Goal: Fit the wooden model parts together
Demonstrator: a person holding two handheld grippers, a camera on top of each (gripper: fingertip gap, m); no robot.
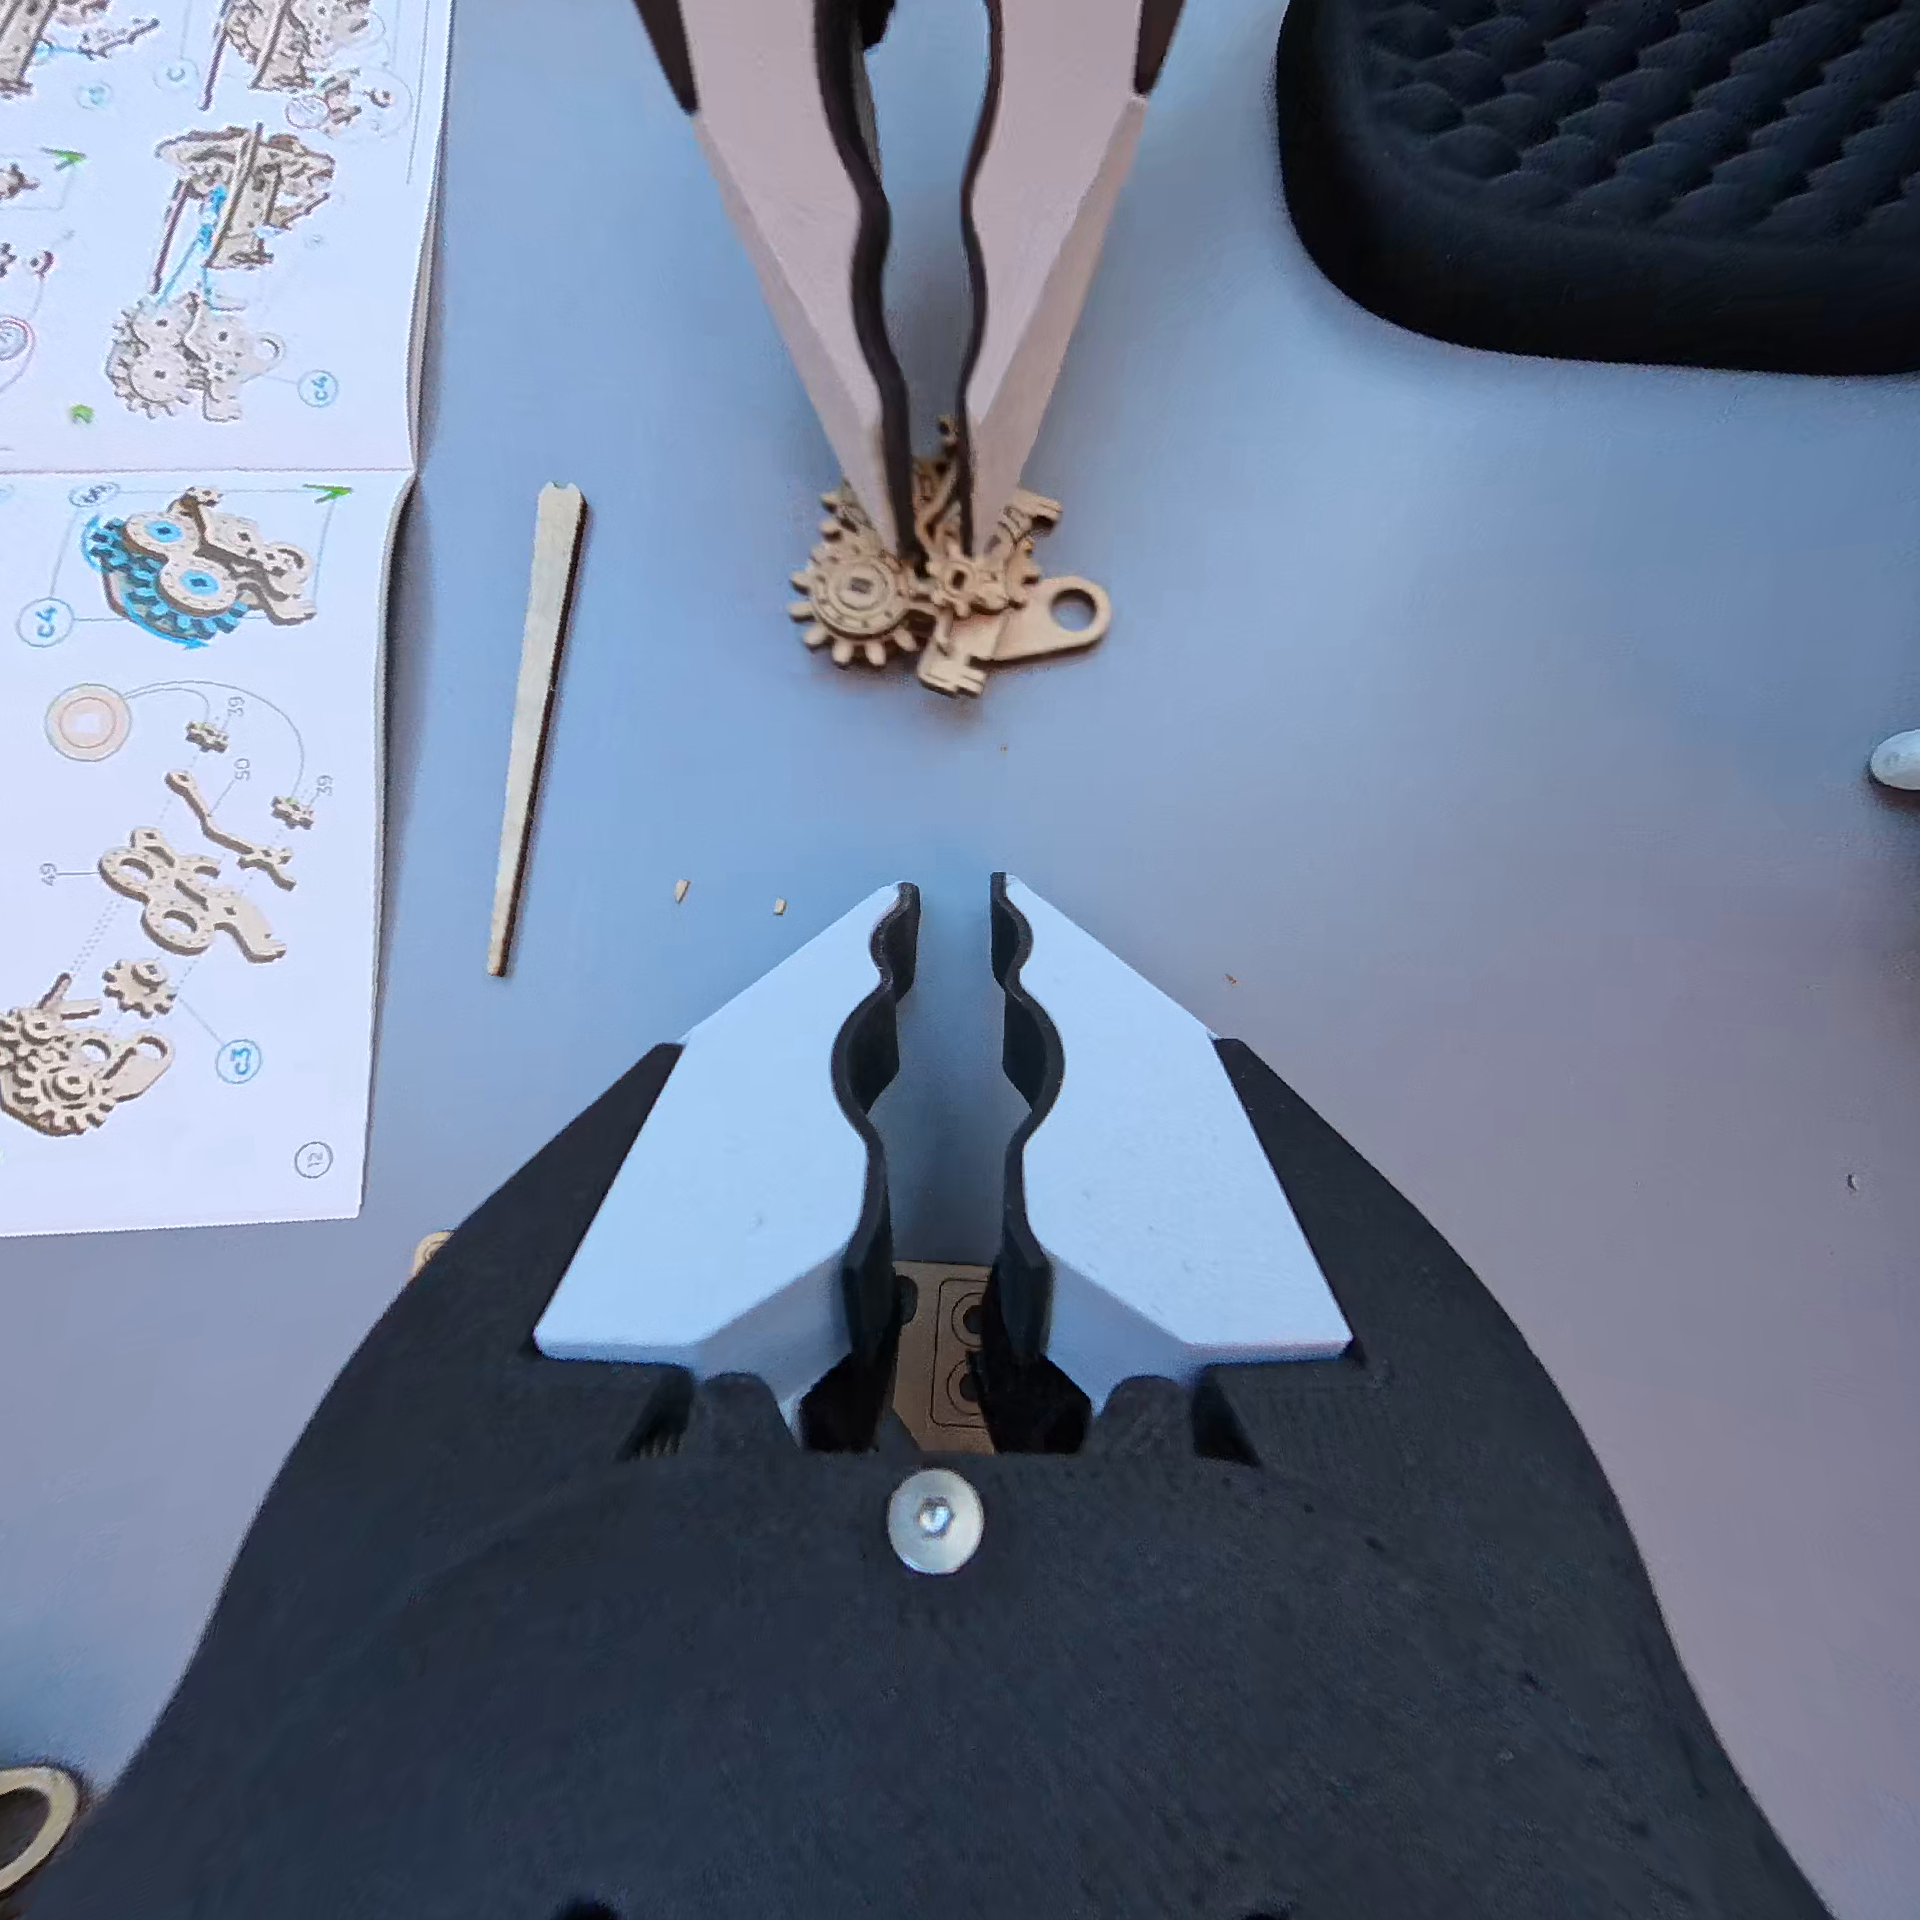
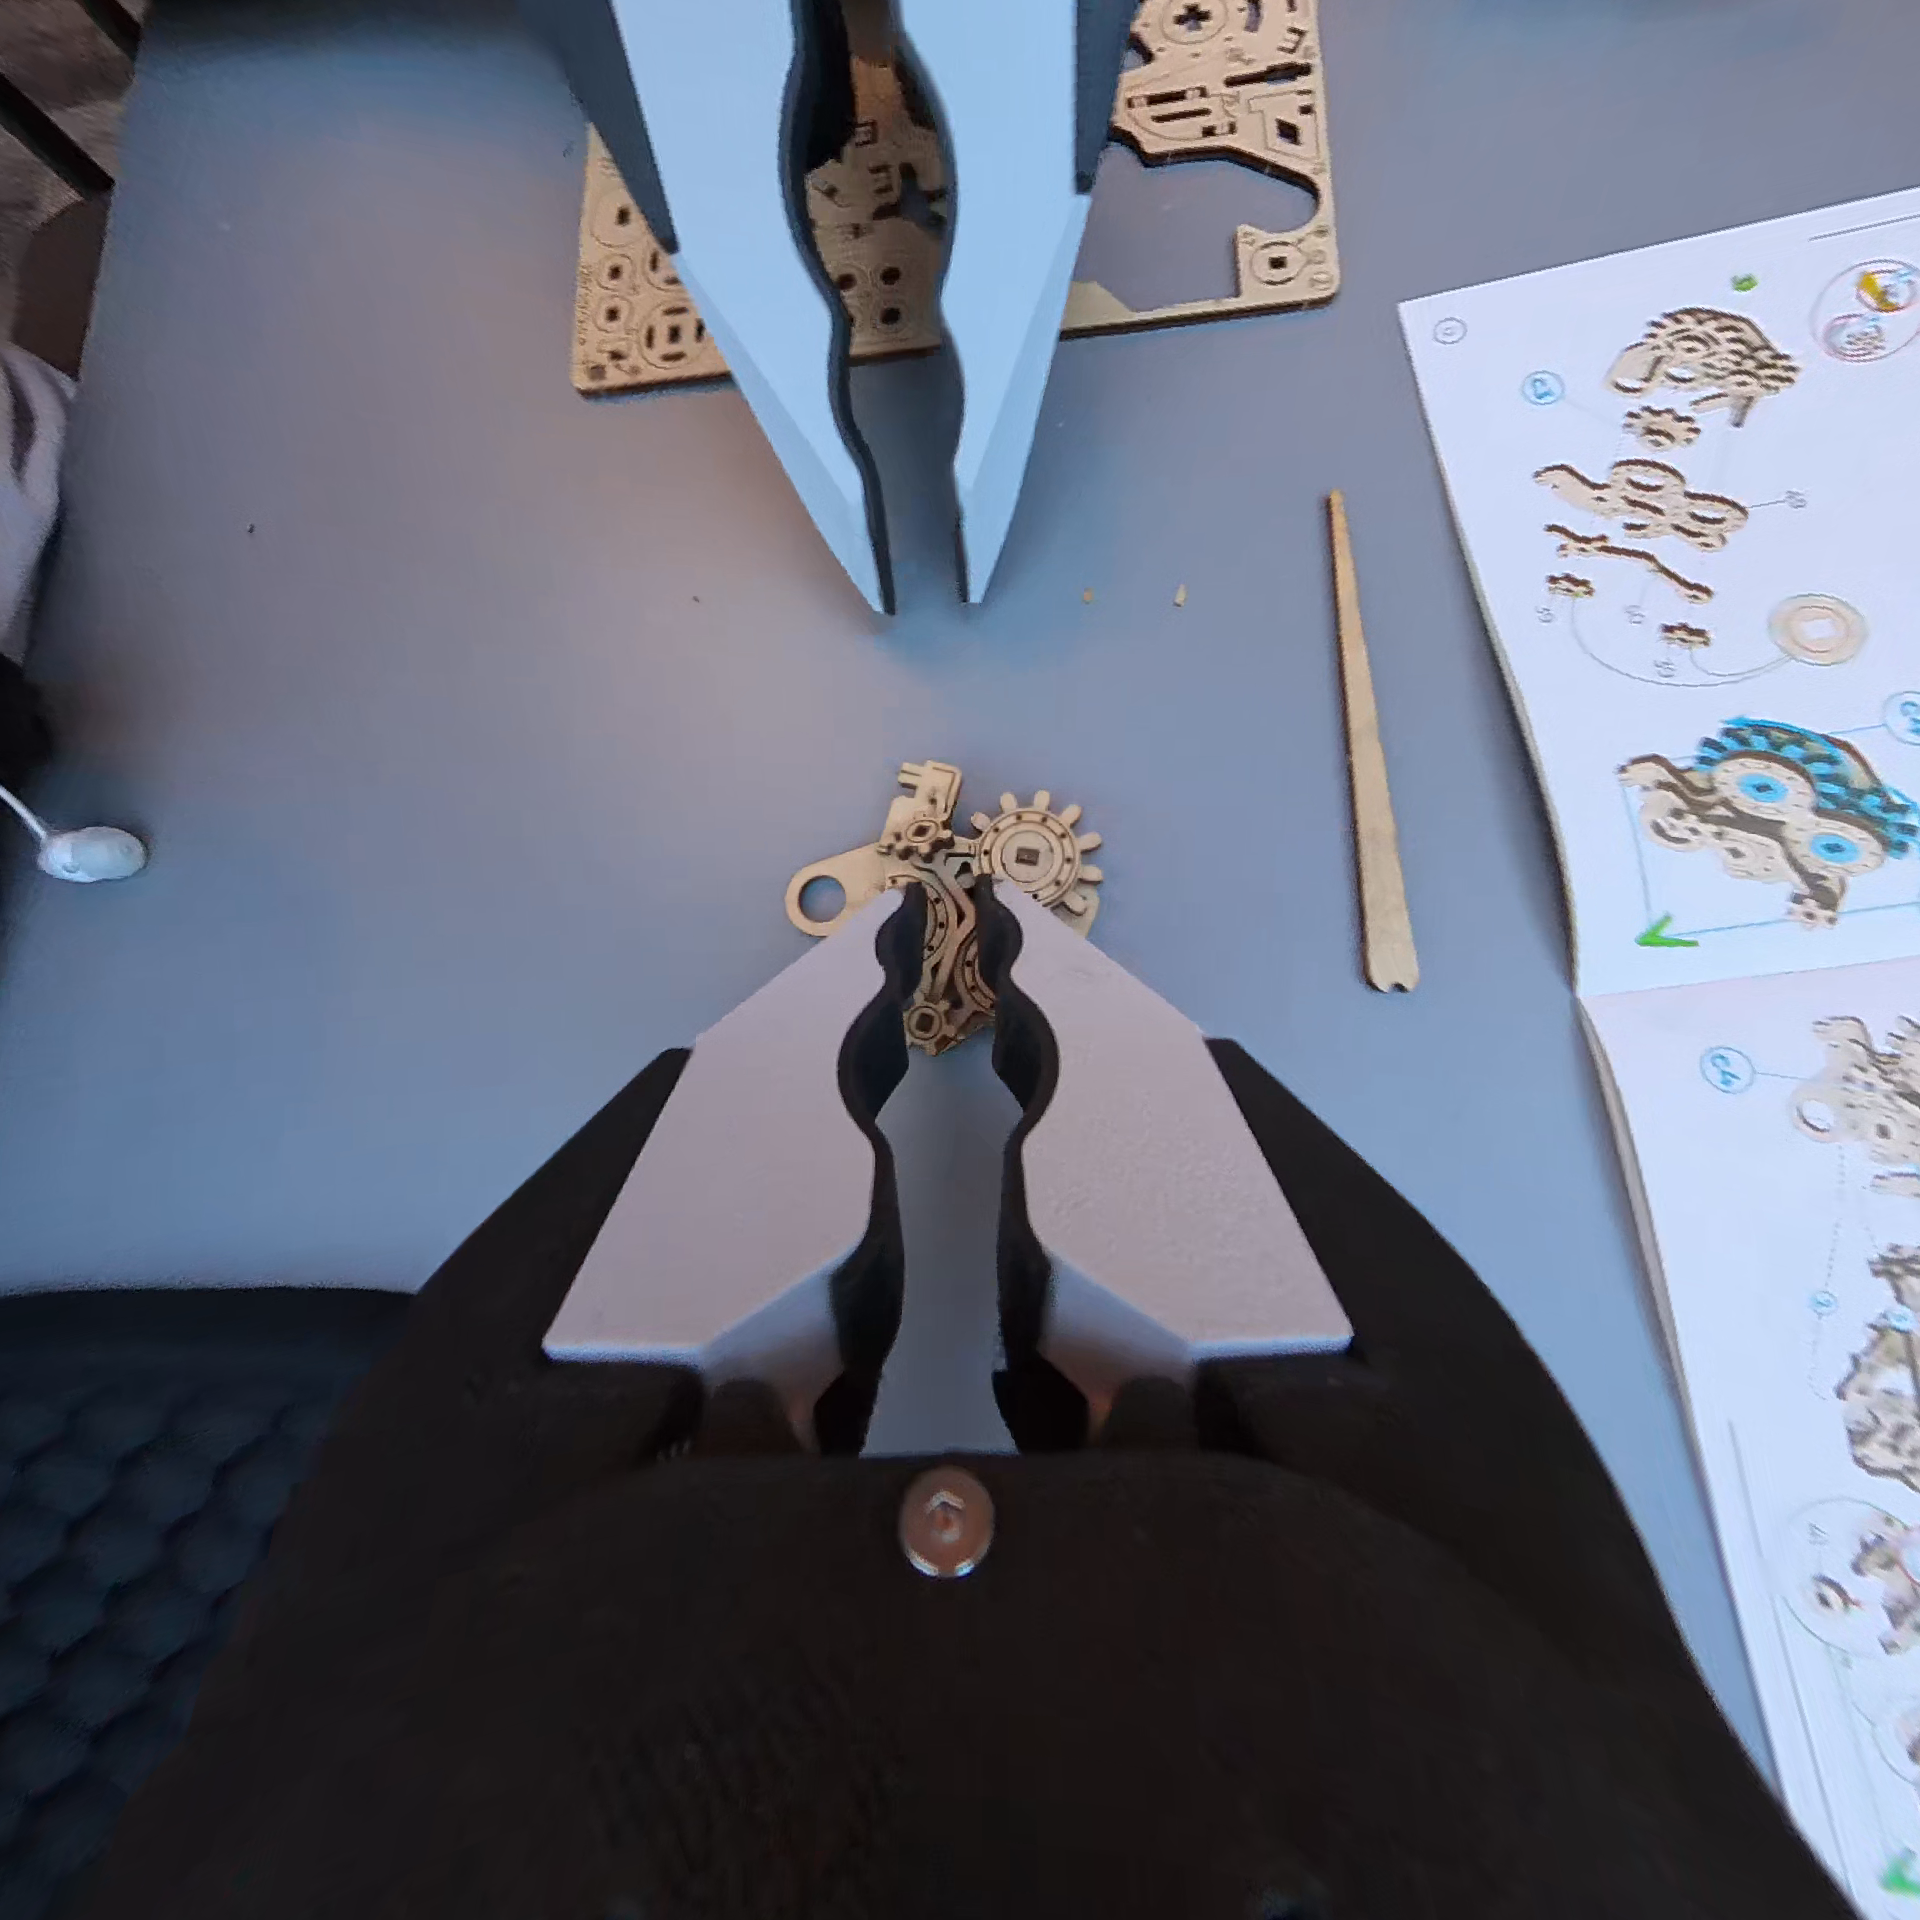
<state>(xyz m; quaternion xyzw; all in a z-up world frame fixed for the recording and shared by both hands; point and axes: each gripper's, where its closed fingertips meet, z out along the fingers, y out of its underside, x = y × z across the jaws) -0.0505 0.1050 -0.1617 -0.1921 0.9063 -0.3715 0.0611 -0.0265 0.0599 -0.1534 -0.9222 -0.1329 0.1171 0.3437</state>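
A small wooden gear assembly (image 1: 940,613) with a toothed wheel and a ring tab lies on the grey table (image 1: 1351,831). It also shows in the right wrist view (image 2: 1023,852). My right gripper (image 2: 948,906) is closed on an upright plate of the assembly (image 2: 943,982) and comes down on it from above in the left wrist view (image 1: 933,540). My left gripper (image 1: 954,891) is narrowly open and empty, a short way in front of the assembly. It shows across from the right gripper in the right wrist view (image 2: 928,603).
An open instruction booklet (image 1: 187,727) (image 2: 1714,727) lies beside a thin wooden stick (image 1: 535,727) (image 2: 1366,748). A wooden parts sheet (image 2: 1226,156) lies under the left gripper. A black foam pad (image 1: 1621,166) and a small white object (image 2: 94,854) lie at the edges. The left gripper's tips are roughly 6 centimeters from the right gripper's. The right tips stand about 8 centimeters off the thin wooden stick (image 2: 1366,748). The left camera catches it too, in the left wrist view (image 1: 530,690).
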